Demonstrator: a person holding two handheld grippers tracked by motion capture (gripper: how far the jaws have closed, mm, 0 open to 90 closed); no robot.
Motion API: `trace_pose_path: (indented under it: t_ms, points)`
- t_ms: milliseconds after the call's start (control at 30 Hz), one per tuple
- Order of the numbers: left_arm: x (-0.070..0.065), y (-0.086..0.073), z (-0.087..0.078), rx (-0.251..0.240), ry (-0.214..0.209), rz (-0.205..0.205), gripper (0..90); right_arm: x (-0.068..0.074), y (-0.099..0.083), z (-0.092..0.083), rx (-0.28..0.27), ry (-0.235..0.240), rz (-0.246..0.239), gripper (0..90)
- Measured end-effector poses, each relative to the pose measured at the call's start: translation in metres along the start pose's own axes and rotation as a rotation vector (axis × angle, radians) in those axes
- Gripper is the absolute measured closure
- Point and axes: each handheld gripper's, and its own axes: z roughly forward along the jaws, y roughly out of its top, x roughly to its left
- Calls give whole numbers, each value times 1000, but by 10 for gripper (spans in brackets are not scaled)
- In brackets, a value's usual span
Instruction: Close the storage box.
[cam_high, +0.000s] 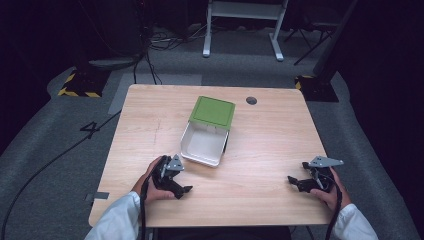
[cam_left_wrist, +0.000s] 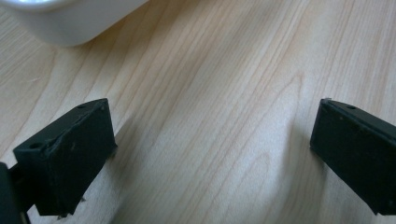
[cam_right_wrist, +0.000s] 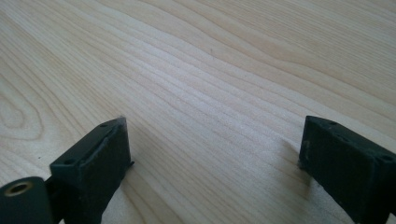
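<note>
While both tools rest low on light wooden surface (cam_high: 270, 145), white rectangular plastic box (cam_high: 205, 145) with green square lid (cam_high: 212, 112) propped at its far rim sits centre. Left tool (cam_high: 186, 189), at 7 o'clock of box, near it: jaws spread, nothing between. Right tool (cam_high: 290, 179), at 4 o'clock, well apart: jaws spread, nothing between.

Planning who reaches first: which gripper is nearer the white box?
The left gripper, just beside the white box; the right gripper sits far off.
</note>
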Motion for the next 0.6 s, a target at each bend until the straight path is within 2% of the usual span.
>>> trace_pose_path:
  t_ms: [100, 167, 200, 300, 367, 500, 533, 600]
  points:
    - [0, 1, -1, -4, -15, 5, 40, 0, 0, 0, 0, 0, 0, 86]
    - [-1, 2, -3, -14, -31, 21, 137, 0, 0, 0, 0, 0, 0, 86]
    - [-2, 3, -4, -13, -52, 27, 184, 0, 0, 0, 0, 0, 0, 85]
    - [-6, 5, -5, -1, -66, 51, 179, 0, 0, 0, 0, 3, -2, 84]
    - [-8, 7, -8, -7, -72, 66, 181, 0, 0, 0, 0, 3, -1, 84]
    - [-13, 11, -17, -47, -73, 68, 193, 0, 0, 0, 0, -2, 1, 84]
    - [-14, 12, -19, -46, -69, 87, 198, 0, 0, 0, 0, -2, 1, 84]
    - [-16, 13, -23, -53, -74, 95, 204, 0, 0, 0, 0, -2, 1, 84]
